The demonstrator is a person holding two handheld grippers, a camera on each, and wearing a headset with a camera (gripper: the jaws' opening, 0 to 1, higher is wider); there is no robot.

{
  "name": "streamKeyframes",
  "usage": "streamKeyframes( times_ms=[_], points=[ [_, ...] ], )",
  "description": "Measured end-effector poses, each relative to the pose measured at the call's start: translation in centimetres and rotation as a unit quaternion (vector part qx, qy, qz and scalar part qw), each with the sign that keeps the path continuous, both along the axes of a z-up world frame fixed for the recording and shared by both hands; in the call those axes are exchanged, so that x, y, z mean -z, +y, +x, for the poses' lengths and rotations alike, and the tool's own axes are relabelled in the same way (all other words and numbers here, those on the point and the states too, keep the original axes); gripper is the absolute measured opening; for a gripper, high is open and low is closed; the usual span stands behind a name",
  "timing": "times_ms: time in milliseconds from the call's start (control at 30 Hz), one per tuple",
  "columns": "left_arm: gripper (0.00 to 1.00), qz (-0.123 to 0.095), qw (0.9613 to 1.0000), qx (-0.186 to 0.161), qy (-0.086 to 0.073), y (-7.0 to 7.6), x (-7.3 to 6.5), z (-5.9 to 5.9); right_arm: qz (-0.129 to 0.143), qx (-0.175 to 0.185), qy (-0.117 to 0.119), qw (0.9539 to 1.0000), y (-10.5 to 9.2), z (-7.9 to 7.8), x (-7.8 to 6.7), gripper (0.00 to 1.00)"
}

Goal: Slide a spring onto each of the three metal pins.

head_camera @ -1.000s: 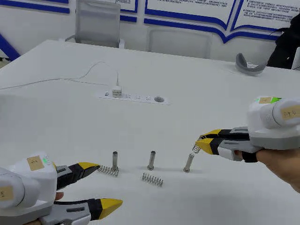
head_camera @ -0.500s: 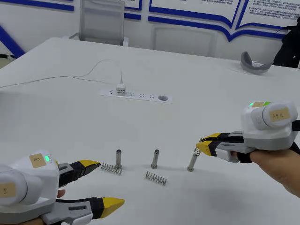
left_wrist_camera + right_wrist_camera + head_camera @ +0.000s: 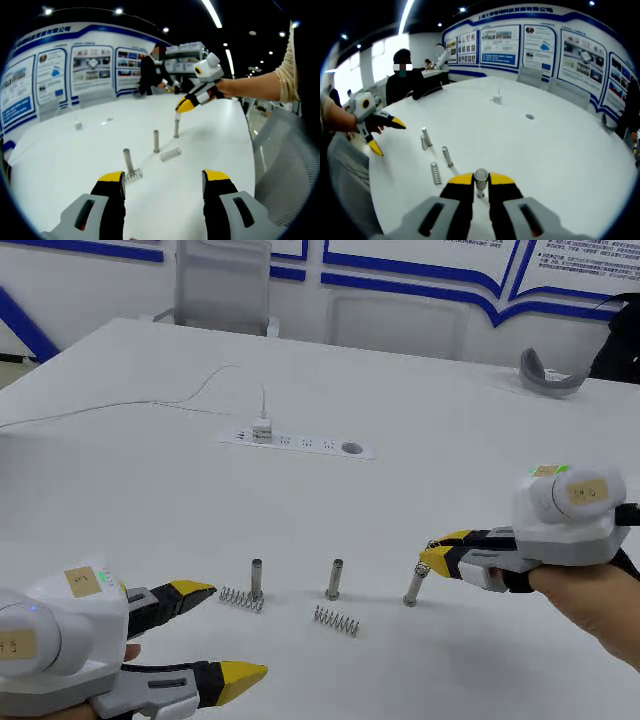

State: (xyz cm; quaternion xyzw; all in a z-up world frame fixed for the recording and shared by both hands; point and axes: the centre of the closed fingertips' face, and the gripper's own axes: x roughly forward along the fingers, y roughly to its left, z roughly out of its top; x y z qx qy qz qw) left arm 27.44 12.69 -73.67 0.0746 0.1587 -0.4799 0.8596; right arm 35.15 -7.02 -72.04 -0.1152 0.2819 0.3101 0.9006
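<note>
My right gripper (image 3: 433,558) is lower now, tips at the top of the right pin (image 3: 411,588), with the spring (image 3: 421,568) threaded onto it.

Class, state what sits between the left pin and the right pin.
In the head view, the middle pin stands between left pin and right pin; a loose spring lies just in front of it.

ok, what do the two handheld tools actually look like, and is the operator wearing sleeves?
Both match: the left tool and right tool have rounded white housings, grey-and-black jaws with yellow tips, and tan stickers with scribbles too small to read. A green light glows atop the right one. A beige knit sleeve shows up the right arm.
</note>
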Motion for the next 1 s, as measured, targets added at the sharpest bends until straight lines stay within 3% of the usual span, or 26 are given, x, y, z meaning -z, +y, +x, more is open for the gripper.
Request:
streamKeyframes(
  times_ms=[733,1000],
  points=[
    [0.62,0.0,1.0,-0.004,0.004,0.1,0.4,-0.1,-0.009,0.025,0.024,0.9994,-0.1,0.4,4.3,0.12],
    [0.62,0.0,1.0,-0.003,0.005,0.2,0.5,-0.1,-0.006,0.028,0.025,0.9993,0.1,0.3,4.5,0.12]
  ],
)
